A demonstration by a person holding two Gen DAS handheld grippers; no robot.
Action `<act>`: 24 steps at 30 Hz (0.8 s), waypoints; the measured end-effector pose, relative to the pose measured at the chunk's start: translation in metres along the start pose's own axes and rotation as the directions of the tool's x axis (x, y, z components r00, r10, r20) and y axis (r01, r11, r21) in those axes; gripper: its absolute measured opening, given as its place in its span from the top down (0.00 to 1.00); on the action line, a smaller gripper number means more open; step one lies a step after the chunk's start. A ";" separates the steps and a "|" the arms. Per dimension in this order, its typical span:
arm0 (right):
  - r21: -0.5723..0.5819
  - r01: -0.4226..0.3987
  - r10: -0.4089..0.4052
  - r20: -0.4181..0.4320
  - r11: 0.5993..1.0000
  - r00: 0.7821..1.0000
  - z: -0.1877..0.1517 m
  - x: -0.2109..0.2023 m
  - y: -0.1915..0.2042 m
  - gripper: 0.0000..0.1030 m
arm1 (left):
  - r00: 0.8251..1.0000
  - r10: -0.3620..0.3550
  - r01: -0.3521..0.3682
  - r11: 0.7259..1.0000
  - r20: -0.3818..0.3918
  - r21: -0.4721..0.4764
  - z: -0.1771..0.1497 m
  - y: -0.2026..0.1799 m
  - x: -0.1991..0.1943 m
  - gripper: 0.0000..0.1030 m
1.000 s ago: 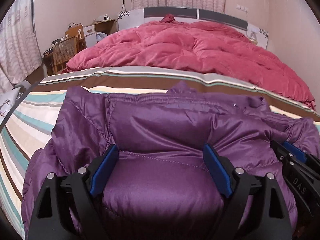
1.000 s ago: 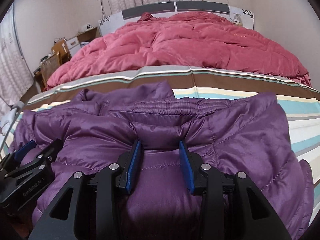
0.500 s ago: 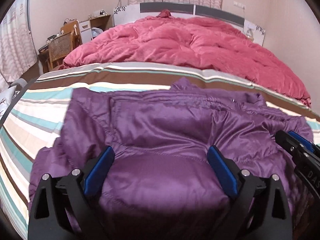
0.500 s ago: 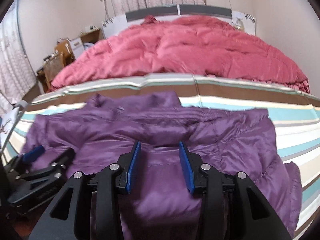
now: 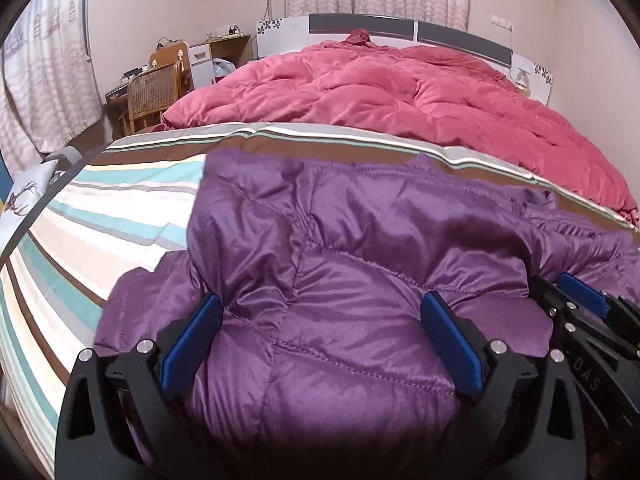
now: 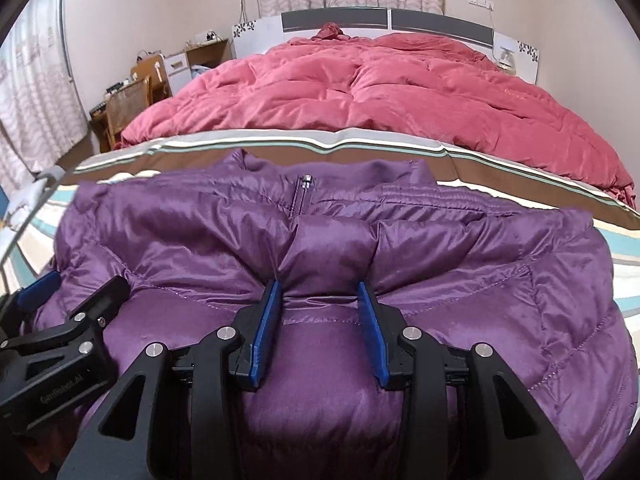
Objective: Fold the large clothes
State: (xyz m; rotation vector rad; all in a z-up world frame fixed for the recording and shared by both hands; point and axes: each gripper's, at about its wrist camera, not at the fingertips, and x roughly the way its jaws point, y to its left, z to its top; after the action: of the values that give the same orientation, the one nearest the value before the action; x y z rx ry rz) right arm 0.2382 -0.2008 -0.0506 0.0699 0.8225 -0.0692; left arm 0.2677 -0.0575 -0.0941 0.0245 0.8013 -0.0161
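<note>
Left hand-held gripper (image 5: 322, 344) opening wider, jacket (image 5: 360, 248) spread flatter

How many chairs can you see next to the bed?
2: one wicker-backed chair at the desk left of the bed, and another wooden chair just behind it. More could be hidden behind the red quilt.

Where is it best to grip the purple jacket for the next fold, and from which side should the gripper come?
Probably the purple jacket at its right outer edge, which lies flat and free on the striped sheet. Come from that side, low, and pinch a puffy quilted ridge; the smooth fabric may slip.
</note>
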 end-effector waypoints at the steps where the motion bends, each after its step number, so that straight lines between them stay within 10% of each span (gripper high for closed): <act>1: 0.002 -0.001 0.001 -0.002 1.000 1.000 0.000 0.002 0.000 0.62 | 1.000 -0.003 0.003 1.000 -0.009 -0.001 0.000 0.000 0.003 0.03; 18: 0.086 -0.073 0.067 0.068 0.994 0.995 -0.034 -0.094 -0.025 0.62 | 0.993 -0.115 0.117 0.986 0.030 -0.117 -0.027 0.043 -0.057 0.03; 24: 0.055 -0.035 0.032 0.041 0.998 0.999 -0.056 -0.082 -0.020 0.62 | 0.999 -0.048 0.048 0.999 0.010 0.005 -0.050 0.027 -0.048 0.02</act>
State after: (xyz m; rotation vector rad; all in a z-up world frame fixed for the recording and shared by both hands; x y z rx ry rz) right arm 0.1399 -0.2125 -0.0288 0.1348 0.7787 -0.0619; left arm 0.1987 -0.0292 -0.0942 0.0097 0.7921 -0.0637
